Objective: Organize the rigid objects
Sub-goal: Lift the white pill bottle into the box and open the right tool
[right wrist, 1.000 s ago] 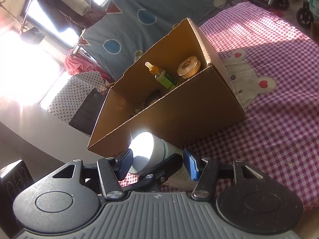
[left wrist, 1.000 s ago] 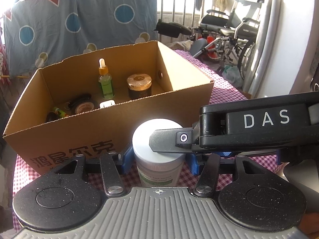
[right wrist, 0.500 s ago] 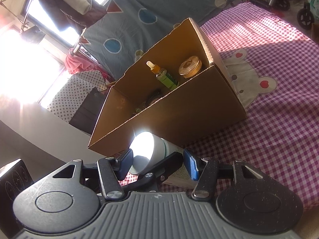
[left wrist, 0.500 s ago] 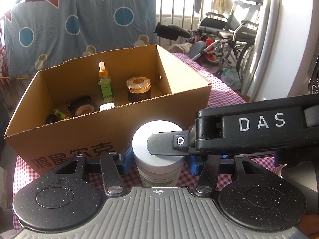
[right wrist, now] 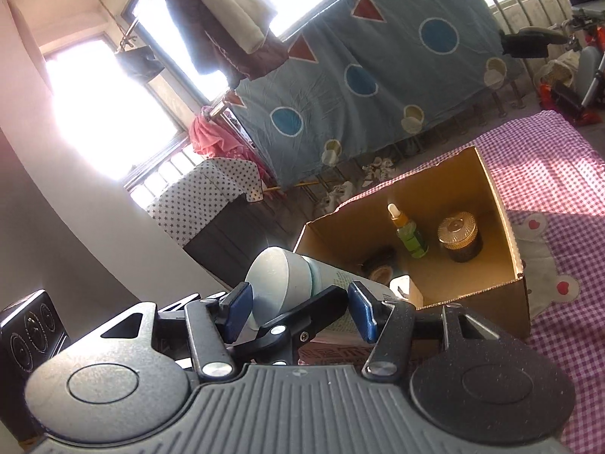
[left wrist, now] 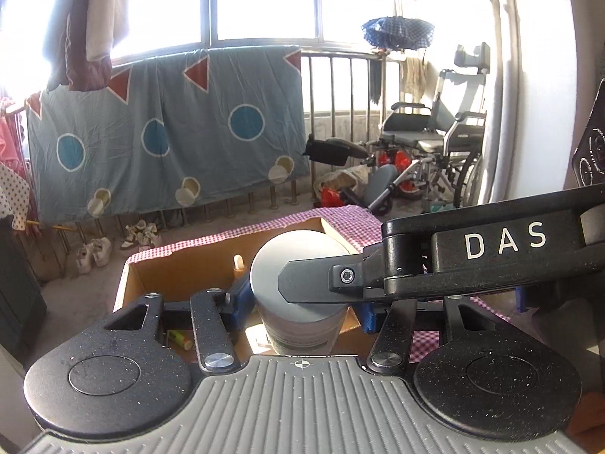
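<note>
Both tongs, left tongs (left wrist: 300, 312) and right tongs (right wrist: 298, 316), half-open, clamped on the same white-capped jar (left wrist: 298, 295). Jar was down on the checked worktop (right wrist: 567, 174) before the cardboard box (right wrist: 503, 204); now it's lifted above the box rim. Dropper bottle (right wrist: 410, 232) and gold-lid jar (right wrist: 459, 234) already inside. Likely next: lower it in.

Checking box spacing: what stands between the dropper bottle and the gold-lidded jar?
Nothing: bare box floor separates the dropper bottle and jar, in the right wrist view.

White-lidded jar (left wrist: 298, 295); brown cardboard box (right wrist: 472, 291); purple-checked tablecloth (right wrist: 559, 189); green dropper bottle (right wrist: 410, 236); blue gripper pads (right wrist: 363, 316).
</note>
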